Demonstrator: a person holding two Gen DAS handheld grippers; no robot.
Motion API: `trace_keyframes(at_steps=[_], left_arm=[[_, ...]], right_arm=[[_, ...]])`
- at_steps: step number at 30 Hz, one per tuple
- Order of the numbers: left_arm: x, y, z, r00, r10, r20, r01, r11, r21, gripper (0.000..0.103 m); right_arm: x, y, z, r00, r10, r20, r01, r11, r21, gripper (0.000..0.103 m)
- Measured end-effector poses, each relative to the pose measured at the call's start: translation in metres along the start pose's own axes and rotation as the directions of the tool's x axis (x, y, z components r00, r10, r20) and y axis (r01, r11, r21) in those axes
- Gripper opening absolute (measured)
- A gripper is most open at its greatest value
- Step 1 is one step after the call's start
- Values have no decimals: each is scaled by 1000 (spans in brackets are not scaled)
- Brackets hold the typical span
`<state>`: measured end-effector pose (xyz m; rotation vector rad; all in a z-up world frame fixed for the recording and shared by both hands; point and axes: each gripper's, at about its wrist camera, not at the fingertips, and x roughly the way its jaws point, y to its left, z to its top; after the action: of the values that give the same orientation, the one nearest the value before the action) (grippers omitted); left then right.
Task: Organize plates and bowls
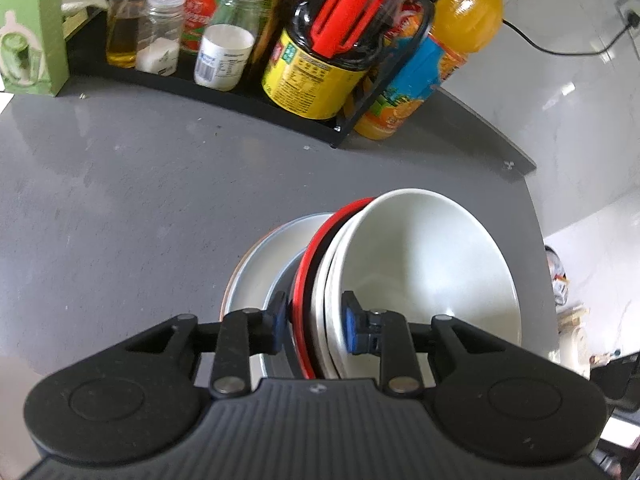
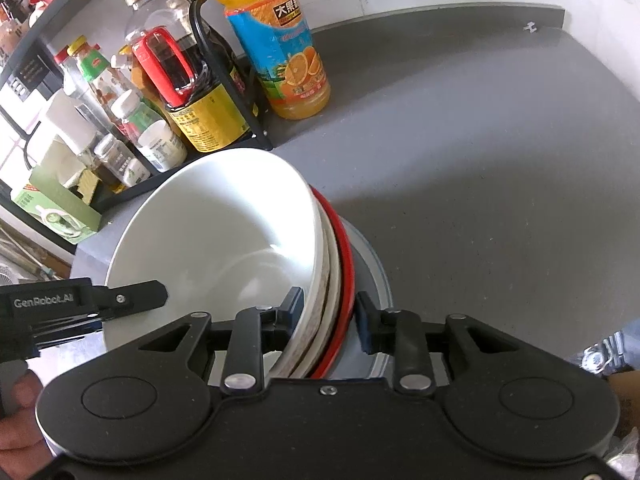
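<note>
Bowls nested in a tilted stack, a white ceramic bowl (image 1: 432, 264) innermost and a red-rimmed black bowl (image 1: 308, 280) outermost, stood over a grey-rimmed white plate (image 1: 256, 276) near the grey countertop's (image 1: 120, 208) right edge. Left gripper (image 1: 314, 326) and right gripper (image 2: 328, 320) each pinched the stack's rims. An orange juice bottle (image 2: 280, 48) stood near the back edge.

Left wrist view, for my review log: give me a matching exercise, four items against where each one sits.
1. white bowl
2. red-rimmed bowl
3. grey plate
4. orange juice bottle

A. at the bottom of the stack
B. on the counter beside the rack
C. top of the stack
D. under the white bowls

Pairs: 1-C, 2-D, 3-A, 4-B
</note>
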<state>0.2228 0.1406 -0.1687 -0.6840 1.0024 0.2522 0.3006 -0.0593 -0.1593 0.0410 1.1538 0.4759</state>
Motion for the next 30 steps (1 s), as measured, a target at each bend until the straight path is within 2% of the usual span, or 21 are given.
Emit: trace_keyframes(at_steps=[1, 2, 3, 5, 7, 9, 14, 16, 20, 23, 27, 30], left_arm=[[1, -1, 1, 1000, 0, -3, 0, 1000, 6, 29], [1, -2, 2, 1000, 3, -7, -3, 1000, 8, 29], [1, -3, 3, 1000, 10, -3, -10, 1000, 8, 32], [-3, -7, 7, 999, 36, 13, -37, 999, 22, 42], [-11, -11, 9, 998, 50, 41, -51, 998, 38, 58], [-20, -16, 9, 996, 56, 65, -59, 997, 44, 68], [-42, -35, -1, 992, 63, 112, -71, 995, 75, 74], [-53, -45, -10, 990, 60, 126, -71, 994, 87, 81], [-75, -64, -33, 988, 50, 148, -65, 993, 103, 83], [-90, -76, -51, 987, 41, 157, -59, 991, 116, 84], [-110, -93, -73, 983, 52, 174, -79, 985, 152, 85], [-128, -103, -86, 981, 58, 187, -89, 983, 158, 92]], right_arm=[[-1, -1, -1, 1000, 3, 2, -3, 1000, -2, 31], [-3, -1, -1, 1000, 3, 11, -3, 1000, -7, 36], [-6, -2, -2, 1000, -6, 17, 6, 1000, -9, 45], [-13, -3, -2, 999, -26, 39, 27, 1000, -9, 53], [-21, -7, -2, 998, -27, 62, 28, 1000, -11, 55], [-32, -13, -1, 996, -23, 84, 23, 1000, -3, 60], [-68, -25, -7, 986, -44, 163, 46, 999, -5, 75], [-86, -33, -12, 978, -71, 196, 73, 997, -3, 79], [-117, -50, -25, 968, -84, 238, 84, 996, 11, 85], [-139, -60, -37, 959, -101, 267, 99, 995, 21, 94], [-162, -71, -54, 954, -94, 285, 92, 996, 22, 95], [-176, -75, -64, 949, -111, 294, 109, 994, 21, 97]])
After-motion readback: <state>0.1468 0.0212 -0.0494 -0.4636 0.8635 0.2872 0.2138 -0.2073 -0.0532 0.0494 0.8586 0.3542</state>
